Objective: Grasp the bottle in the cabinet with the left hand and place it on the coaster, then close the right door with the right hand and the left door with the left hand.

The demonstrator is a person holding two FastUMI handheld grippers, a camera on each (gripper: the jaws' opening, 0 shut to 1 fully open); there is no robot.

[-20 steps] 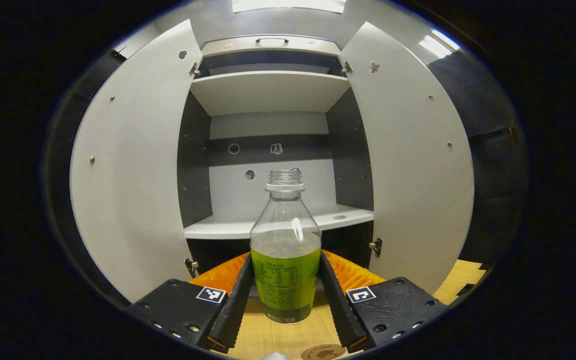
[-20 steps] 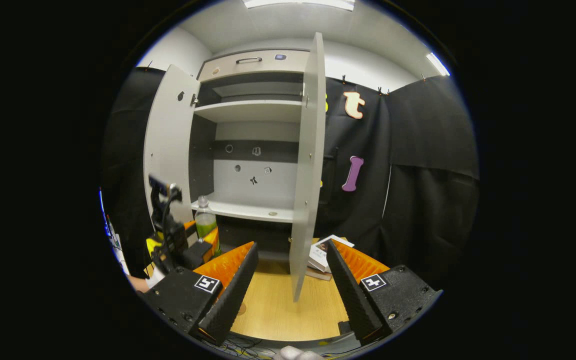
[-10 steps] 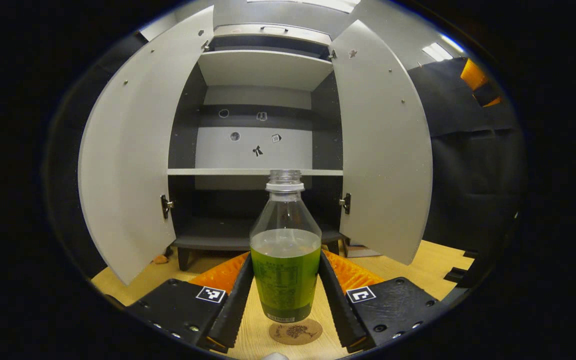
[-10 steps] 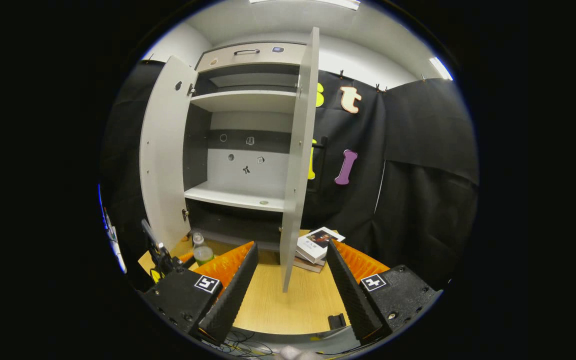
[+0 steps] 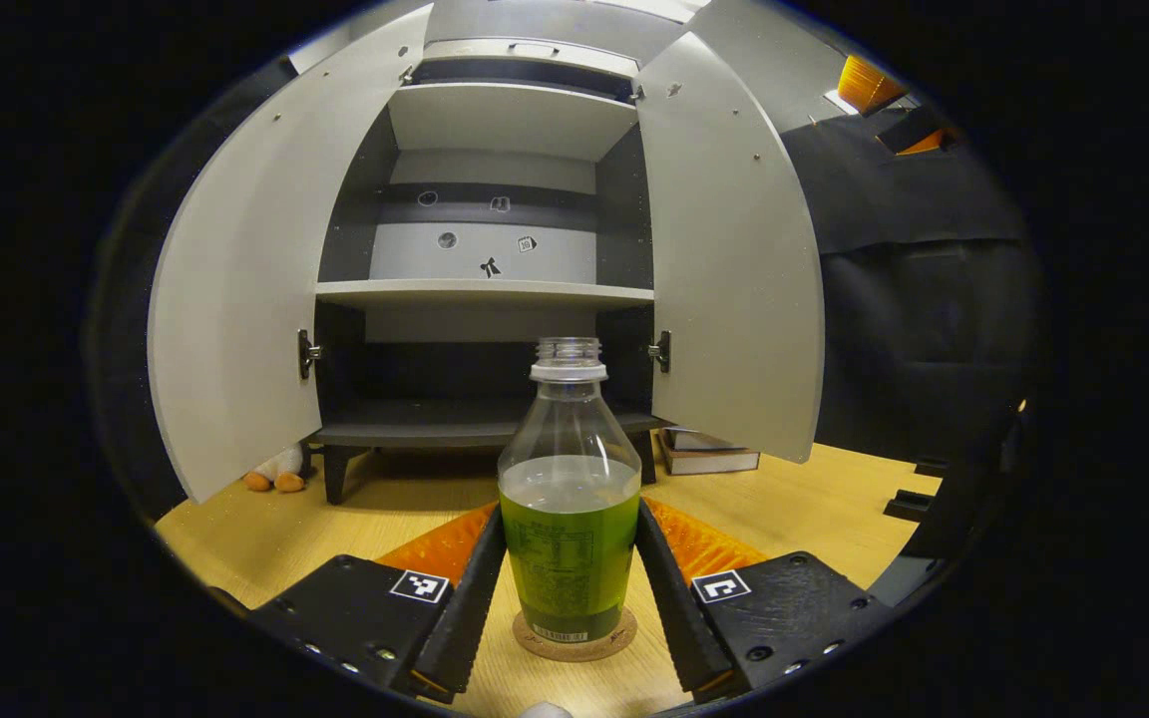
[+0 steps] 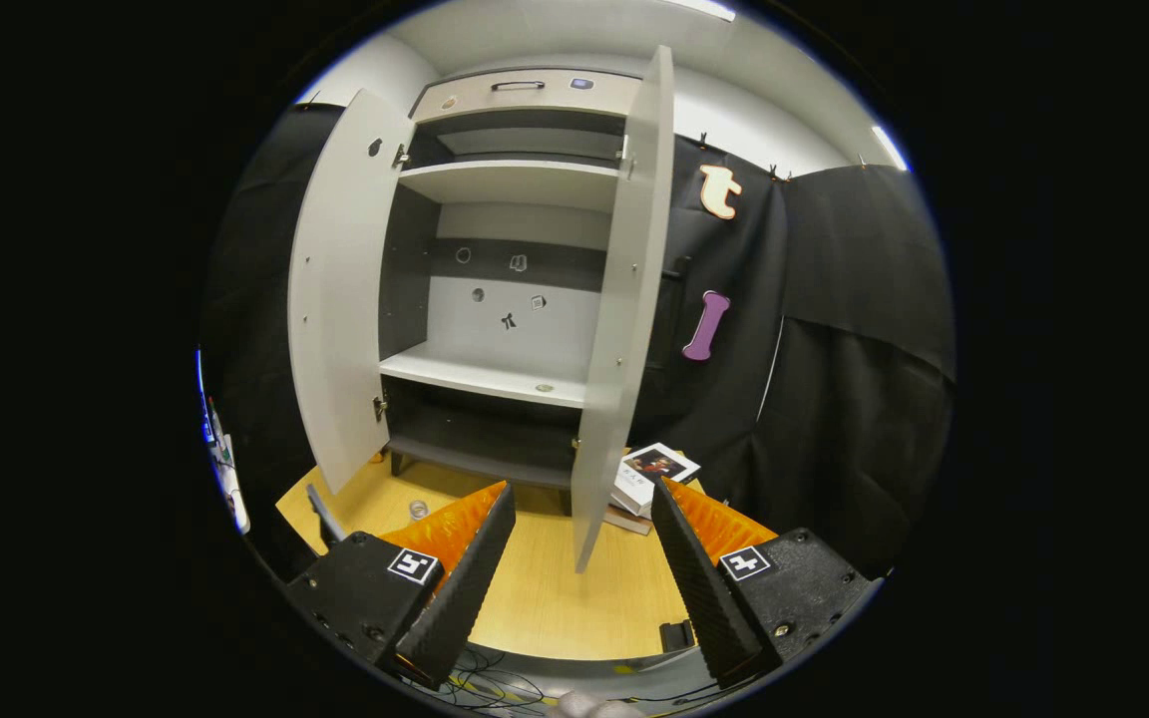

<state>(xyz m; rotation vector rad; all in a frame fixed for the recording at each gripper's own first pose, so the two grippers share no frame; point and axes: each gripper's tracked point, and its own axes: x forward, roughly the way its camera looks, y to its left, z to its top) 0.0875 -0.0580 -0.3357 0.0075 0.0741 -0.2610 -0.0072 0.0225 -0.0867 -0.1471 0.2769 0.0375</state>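
The left gripper [image 5: 571, 588] holds the bottle [image 5: 570, 519] between both fingers, and the bottle stands upright on the coaster [image 5: 574, 638] on the near table [image 5: 814, 499]. The right gripper [image 6: 582, 568] is wide open and holds nothing. Farther back, the cabinet [image 5: 485, 289] has both the left door [image 5: 235, 279] and the right door [image 5: 734, 259] open.

Uncapped green-filled bottle [image 5: 570, 519] upright on coaster [image 5: 574, 638]

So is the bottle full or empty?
Partly full. The bottle has green liquid up to about its middle, clear above, with no cap on.
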